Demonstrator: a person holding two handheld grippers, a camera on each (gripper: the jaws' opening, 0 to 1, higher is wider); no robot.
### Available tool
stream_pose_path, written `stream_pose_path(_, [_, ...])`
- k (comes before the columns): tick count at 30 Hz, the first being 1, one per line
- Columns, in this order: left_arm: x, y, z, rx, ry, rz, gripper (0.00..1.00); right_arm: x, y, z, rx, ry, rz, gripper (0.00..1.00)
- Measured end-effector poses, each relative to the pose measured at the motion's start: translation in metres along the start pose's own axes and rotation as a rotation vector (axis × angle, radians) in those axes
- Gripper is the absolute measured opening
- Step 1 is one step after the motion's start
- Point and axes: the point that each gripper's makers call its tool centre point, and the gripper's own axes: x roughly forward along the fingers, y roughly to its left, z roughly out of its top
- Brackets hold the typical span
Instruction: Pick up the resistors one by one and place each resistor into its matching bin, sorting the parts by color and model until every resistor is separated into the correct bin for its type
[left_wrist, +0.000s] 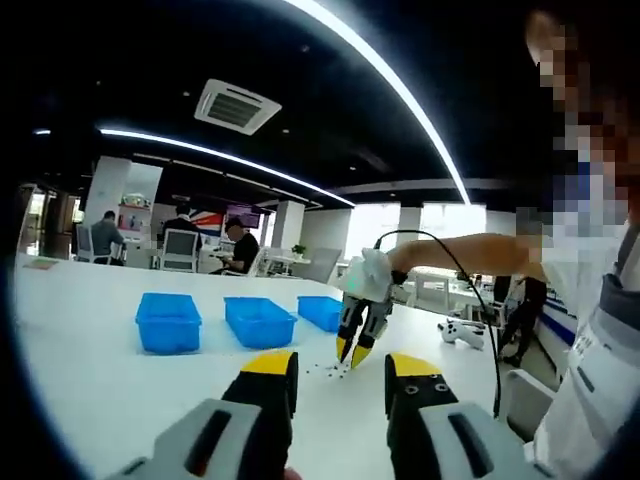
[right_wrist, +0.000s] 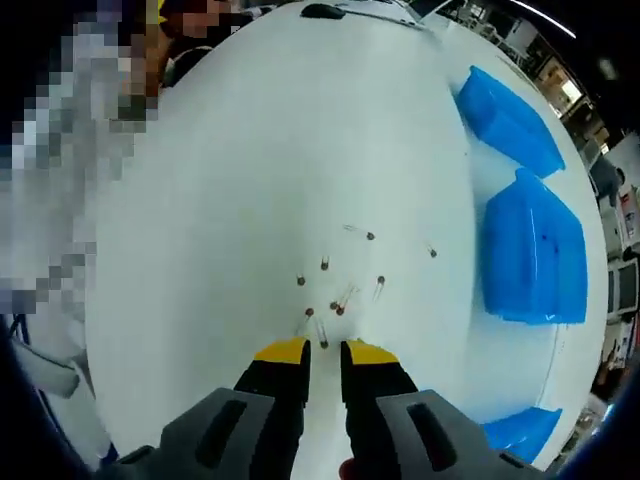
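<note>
- In the right gripper view, the right gripper (right_wrist: 324, 349) is pointing down at the white worktop (right_wrist: 250, 150), its yellow-tipped fingers (right_wrist: 283, 352) standing narrowly apart with nothing between them.
- Just past the tips, the resistors (right_wrist: 340, 290) are lying loose in a small scatter on the worktop.
- Farther off, three blue bins (right_wrist: 535, 250) are sitting in a row.
- In the left gripper view, the left gripper (left_wrist: 342, 368) is hovering with fingers spread and empty, facing the right gripper above the scatter.
</note>
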Motion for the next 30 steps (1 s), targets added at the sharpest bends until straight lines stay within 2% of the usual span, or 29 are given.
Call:
stream_pose_path(4, [-0.002, -0.001, 0.002, 0.003, -0.005, -0.001, 0.36, 0.0, 0.001, 0.0, -0.002, 0.013, 0.037, 0.13])
stream_pose_path(7, [-0.003, 0.0, 0.004, 0.002, -0.009, 0.003, 0.36, 0.001, -0.004, 0.0, 0.006, 0.011, 0.018, 0.05])
stream_pose_path(13, [-0.002, -0.001, 0.005, 0.005, -0.01, -0.001, 0.36, -0.001, -0.002, -0.001, 0.0, 0.011, 0.002, 0.04])
stream_pose_path(15, [-0.002, -0.002, 0.005, 0.005, -0.01, -0.002, 0.36, -0.002, -0.003, 0.005, 0.013, -0.035, -0.022, 0.03])
stream_pose_path(19, [-0.003, -0.002, 0.006, 0.007, -0.012, 0.0, 0.36, -0.008, -0.004, 0.005, 0.036, -0.067, -0.069, 0.03])
stream_pose_path(25, [-0.003, -0.006, 0.008, 0.015, -0.017, -0.004, 0.36, -0.043, -0.007, 0.01, 0.13, -0.225, -0.192, 0.03])
stream_pose_path(27, [-0.003, -0.006, 0.009, 0.016, -0.018, -0.004, 0.36, -0.06, 0.001, 0.011, 0.153, -0.306, -0.225, 0.03])
stream_pose_path(28, [-0.003, -0.006, 0.009, 0.017, -0.018, -0.003, 0.36, -0.062, 0.002, 0.012, 0.157, -0.317, -0.238, 0.03])
stream_pose_path(30, [-0.003, -0.005, 0.008, 0.019, -0.013, -0.002, 0.37, -0.078, 0.009, 0.008, 0.204, -0.397, -0.312, 0.03])
